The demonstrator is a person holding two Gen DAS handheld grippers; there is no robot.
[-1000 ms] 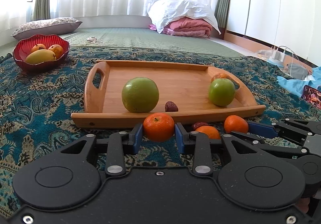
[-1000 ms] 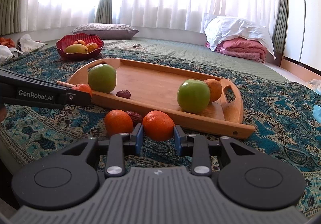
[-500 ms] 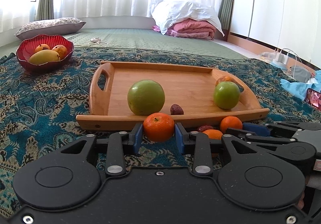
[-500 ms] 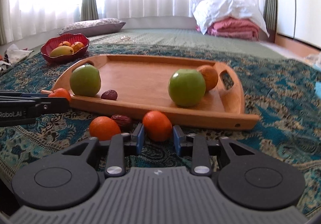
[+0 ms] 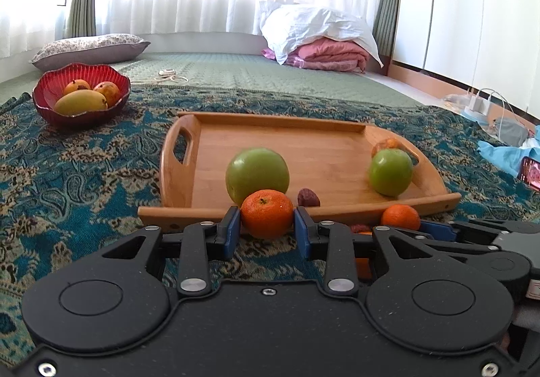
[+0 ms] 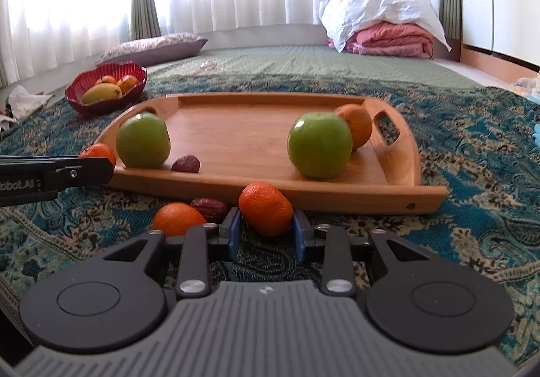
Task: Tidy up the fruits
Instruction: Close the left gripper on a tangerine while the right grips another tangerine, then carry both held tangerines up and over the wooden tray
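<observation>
My left gripper (image 5: pixel 267 229) is shut on a tangerine (image 5: pixel 266 213), held just above the near rim of the wooden tray (image 5: pixel 303 137). My right gripper (image 6: pixel 266 230) is shut on another tangerine (image 6: pixel 266 208), lifted in front of the tray (image 6: pixel 236 127). The tray holds two green apples (image 6: pixel 143 140) (image 6: pixel 319 144), an orange (image 6: pixel 357 125) and a date (image 6: pixel 186 163). A loose tangerine (image 6: pixel 177 217) and a date (image 6: pixel 208 206) lie on the rug before the tray. The right gripper also shows in the left wrist view (image 5: pixel 435 230).
A red bowl (image 5: pixel 81 97) with mangoes stands on the rug at far left. A pillow (image 5: pixel 91 49) and folded bedding (image 5: pixel 324 46) lie by the window. A phone (image 5: pixel 531 172), chargers and blue cloth lie at the right.
Both grippers have risen with their tangerines and moved closer to the tray's front rim. The right tangerine has tilted in its jaws.
</observation>
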